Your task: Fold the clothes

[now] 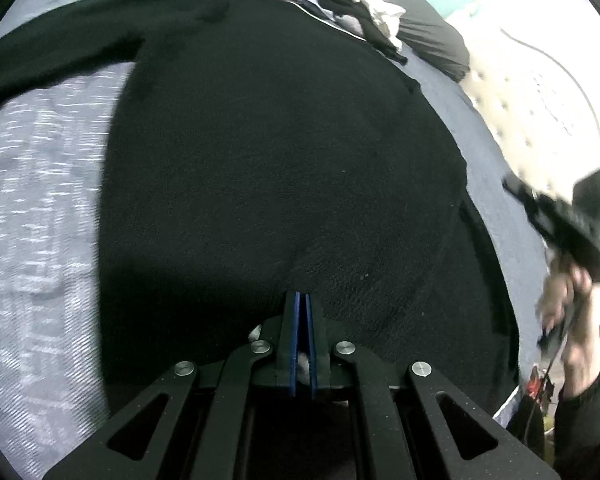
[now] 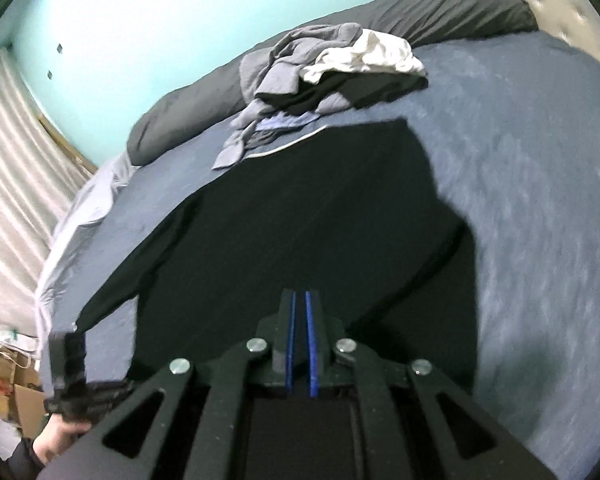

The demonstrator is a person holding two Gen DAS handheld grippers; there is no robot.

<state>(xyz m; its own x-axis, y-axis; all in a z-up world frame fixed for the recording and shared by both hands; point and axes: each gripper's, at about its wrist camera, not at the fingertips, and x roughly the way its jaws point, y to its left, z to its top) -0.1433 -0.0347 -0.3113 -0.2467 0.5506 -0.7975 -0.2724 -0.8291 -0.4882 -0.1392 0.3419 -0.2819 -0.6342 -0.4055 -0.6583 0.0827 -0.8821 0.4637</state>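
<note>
The bed (image 2: 540,168), covered in a blue-grey blanket, is filling both views. A black sweater (image 1: 280,152) is lying spread flat across it, taking up the centre of the left wrist view, with one sleeve (image 1: 60,60) stretching out toward ten o'clock. No fold is showing in it yet, so the folding of this garment appears to be only starting. At twelve o'clock in the right wrist view, a pile of clothes (image 2: 324,72) in grey, white and black is sitting rumpled near the dark pillows (image 2: 440,12), apparently still waiting to be folded; most of the task therefore seems to remain. The left gripper (image 1: 302,300) is resting at the sweater's near edge at six o'clock, jaws together, with a scrap of white showing between the pads; whether cloth is pinched cannot be told. The right gripper (image 2: 300,300) is hovering over the sweater, jaws together on nothing.
</note>
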